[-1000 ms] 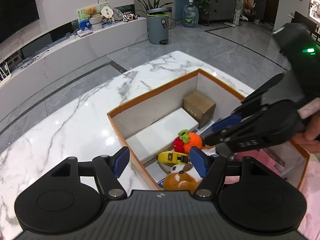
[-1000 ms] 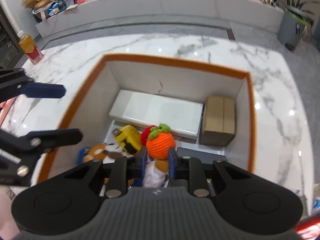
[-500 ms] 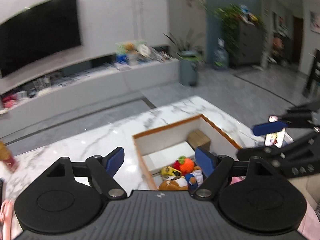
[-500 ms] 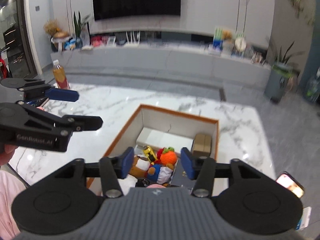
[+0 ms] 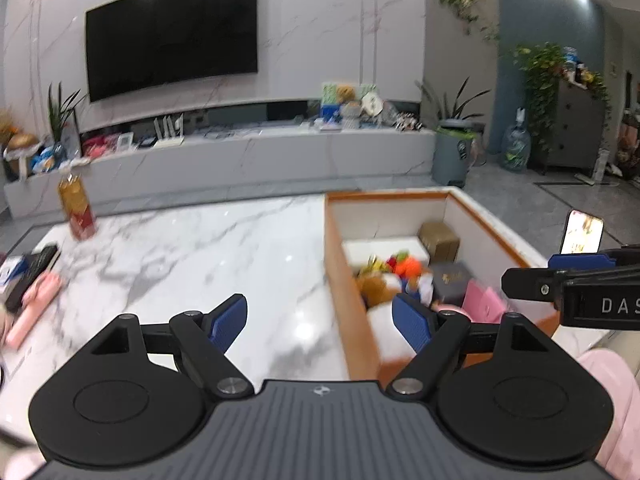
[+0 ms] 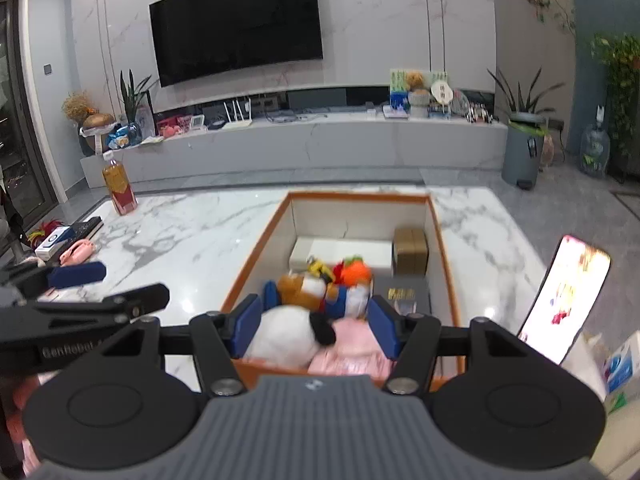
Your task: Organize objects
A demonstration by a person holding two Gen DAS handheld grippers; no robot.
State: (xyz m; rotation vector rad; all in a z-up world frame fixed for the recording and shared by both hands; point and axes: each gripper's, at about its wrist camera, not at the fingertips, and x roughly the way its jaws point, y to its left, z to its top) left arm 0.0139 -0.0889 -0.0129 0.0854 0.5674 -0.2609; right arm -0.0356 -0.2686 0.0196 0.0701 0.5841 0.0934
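Toys fill the orange-rimmed box (image 6: 256, 256) near the table's (image 6: 192, 236) right edge: a white plush (image 6: 280, 336), a brown plush (image 6: 300, 286) and an orange knitted toy (image 6: 356, 274) sit in its near half. Both claws hover above the table's near edge, empty; the left gripper (image 5: 320, 322) gapes wide and the right gripper (image 6: 316, 330) is parted too. A phone (image 6: 560, 300) stands just right of the box.
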